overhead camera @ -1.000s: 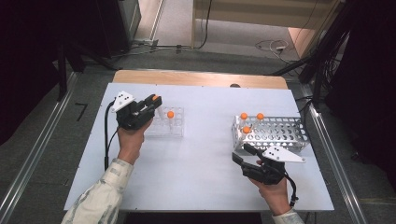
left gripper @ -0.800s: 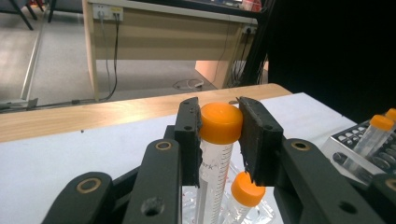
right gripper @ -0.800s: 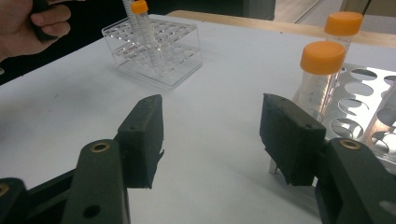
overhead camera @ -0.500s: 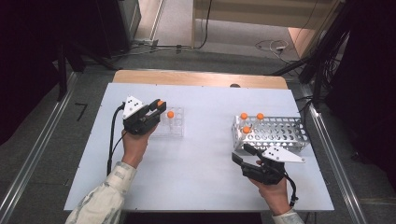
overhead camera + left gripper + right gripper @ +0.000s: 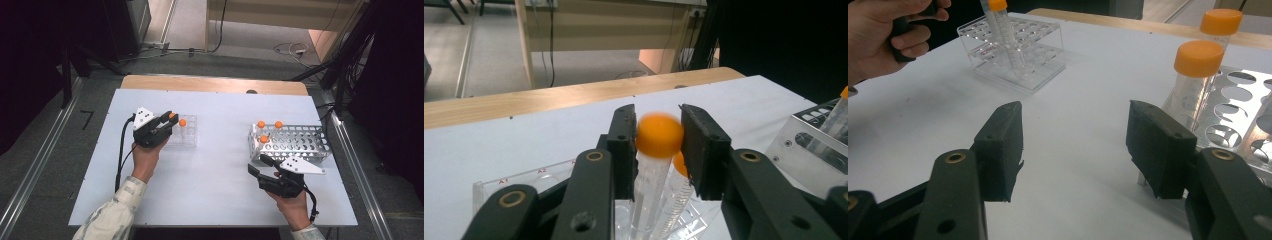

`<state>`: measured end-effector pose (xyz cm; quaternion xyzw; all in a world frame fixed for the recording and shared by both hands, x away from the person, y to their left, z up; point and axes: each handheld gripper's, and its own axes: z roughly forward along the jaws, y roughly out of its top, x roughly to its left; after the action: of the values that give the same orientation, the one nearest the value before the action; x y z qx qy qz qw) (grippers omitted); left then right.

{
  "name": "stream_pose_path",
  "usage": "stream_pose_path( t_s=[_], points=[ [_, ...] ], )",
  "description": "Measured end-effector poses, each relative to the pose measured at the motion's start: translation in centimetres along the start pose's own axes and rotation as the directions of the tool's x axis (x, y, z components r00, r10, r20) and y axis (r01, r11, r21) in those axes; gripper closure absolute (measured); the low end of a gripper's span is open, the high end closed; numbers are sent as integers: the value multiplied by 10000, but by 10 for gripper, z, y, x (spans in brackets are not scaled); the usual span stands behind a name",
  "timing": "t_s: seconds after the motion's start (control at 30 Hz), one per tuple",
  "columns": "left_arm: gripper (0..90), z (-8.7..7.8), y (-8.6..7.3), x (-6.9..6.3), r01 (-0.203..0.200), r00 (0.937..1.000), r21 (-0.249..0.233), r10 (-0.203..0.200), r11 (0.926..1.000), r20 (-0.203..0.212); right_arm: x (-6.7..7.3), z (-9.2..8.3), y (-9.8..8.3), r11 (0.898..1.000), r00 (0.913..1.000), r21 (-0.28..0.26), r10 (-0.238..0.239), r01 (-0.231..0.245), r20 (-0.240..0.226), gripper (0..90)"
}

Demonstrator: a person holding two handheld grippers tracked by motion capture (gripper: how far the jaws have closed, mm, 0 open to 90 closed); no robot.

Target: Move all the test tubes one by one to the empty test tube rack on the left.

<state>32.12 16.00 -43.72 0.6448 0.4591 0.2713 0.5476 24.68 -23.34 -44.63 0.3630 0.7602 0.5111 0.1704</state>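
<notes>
Orange-capped tube (image 5: 658,136) upright in clear rack (image 5: 184,131) at desk (image 5: 215,165) 10 o'clock, left tongs (image 5: 658,142) just easing open around its cap, right tongs (image 5: 1075,150) wide, empty, beside metal rack (image 5: 295,141) at 3 o'clock.

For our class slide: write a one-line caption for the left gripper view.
Left gripper jaws, just opening, flank an orange-capped tube standing in the clear rack.
</notes>
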Motion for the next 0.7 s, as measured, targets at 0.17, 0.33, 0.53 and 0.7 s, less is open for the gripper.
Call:
stream_pose_path(
  t_s=[0.17,0.33,0.53,0.7],
  points=[
    [619,-2,0,-1,83,9999,-35,-83,10000,74,0,0,0,10000,10000,-15,3,-3,24,385],
    [572,-7,-1,1,582,9980,-187,-577,9981,241,-2,-1,0,10000,9999,-29,35,-34,106,385],
    [444,-17,-2,-1,1097,9932,-287,-1084,9936,429,-5,-1,0,9999,9995,-41,145,-144,276,385],
    [339,-27,-2,-4,1447,9885,-290,-1432,9891,495,-8,-1,-1,9999,9990,-35,164,-163,415,385]
  ],
)
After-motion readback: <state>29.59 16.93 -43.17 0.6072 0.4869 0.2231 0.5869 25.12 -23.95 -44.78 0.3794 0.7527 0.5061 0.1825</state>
